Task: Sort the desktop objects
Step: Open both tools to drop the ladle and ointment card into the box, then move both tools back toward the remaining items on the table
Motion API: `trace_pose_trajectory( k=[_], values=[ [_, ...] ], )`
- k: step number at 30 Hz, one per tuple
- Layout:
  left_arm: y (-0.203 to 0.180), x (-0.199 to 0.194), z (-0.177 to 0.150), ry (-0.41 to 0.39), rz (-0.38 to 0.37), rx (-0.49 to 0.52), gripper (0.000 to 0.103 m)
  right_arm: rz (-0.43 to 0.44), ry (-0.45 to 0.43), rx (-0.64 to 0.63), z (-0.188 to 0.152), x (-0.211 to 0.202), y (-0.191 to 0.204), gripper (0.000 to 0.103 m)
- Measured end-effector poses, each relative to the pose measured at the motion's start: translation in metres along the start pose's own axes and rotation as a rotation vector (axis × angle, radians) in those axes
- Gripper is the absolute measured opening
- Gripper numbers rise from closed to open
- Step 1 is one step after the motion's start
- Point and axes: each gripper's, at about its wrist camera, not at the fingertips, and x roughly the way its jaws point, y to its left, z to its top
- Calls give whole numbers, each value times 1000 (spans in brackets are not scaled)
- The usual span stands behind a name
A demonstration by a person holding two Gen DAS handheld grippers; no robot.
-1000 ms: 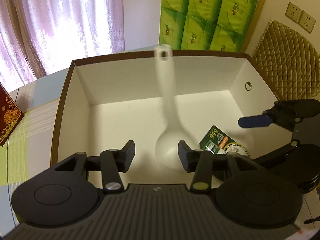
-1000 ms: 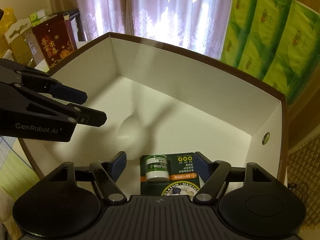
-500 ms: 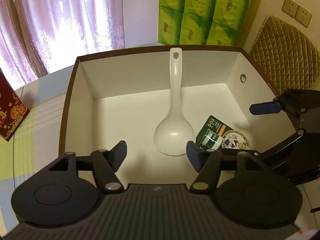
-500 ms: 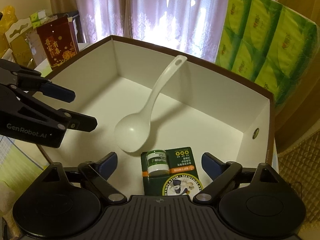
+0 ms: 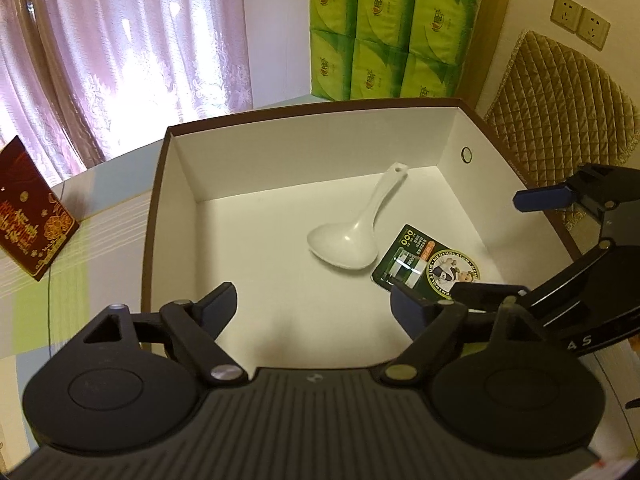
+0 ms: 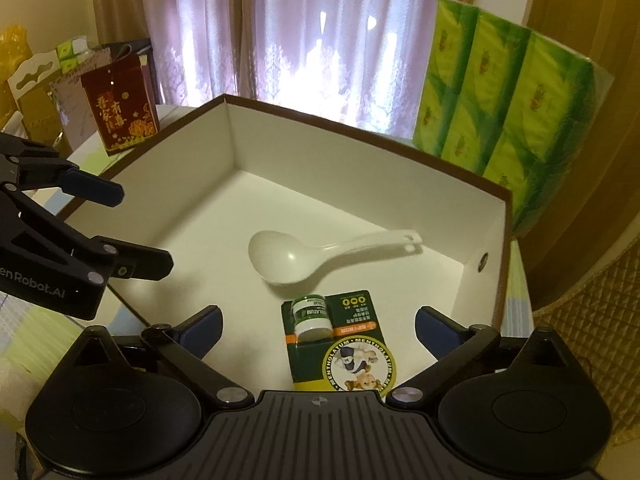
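the white spoon (image 5: 347,236) lies on the floor of the white-lined box (image 5: 158,216), bowl just beside the green mentholatum card (image 5: 426,263), handle angled toward the far wall. both sit in the right part of the box. the left claw (image 5: 314,306) and the right claw (image 6: 318,326) hang above the near rim, both spread wide and holding nothing.

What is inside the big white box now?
A white spoon and a green Mentholatum card pack lie inside the box. The near corners are covered by the grippers.
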Motion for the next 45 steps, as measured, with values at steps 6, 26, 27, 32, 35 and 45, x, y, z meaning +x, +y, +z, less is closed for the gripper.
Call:
trace_pose_trajectory(
  k=[6,26,27,32,35,45],
  values=[
    [-3,-19,-7,-13,10,-10,85,-20,-28,6,-4,-21,1,101],
    [16,-120,-69,-66,71,-98,89,-44,-150,63,-49,-120,9,101],
    [18,-126,-73,-69,79,-105,89,-44,-151,64,-53,-124,11,101],
    [21,-150,-94,-84,99,-128,90,-43,-129,73,-74,-130,16,101],
    [24,-159,-111,-81,108,-149,90,-38,-107,81,-87,-130,20,101],
    [23,-165,-170,-14,140,-205,90,-33,-34,132,-123,-123,29,101]
  ],
)
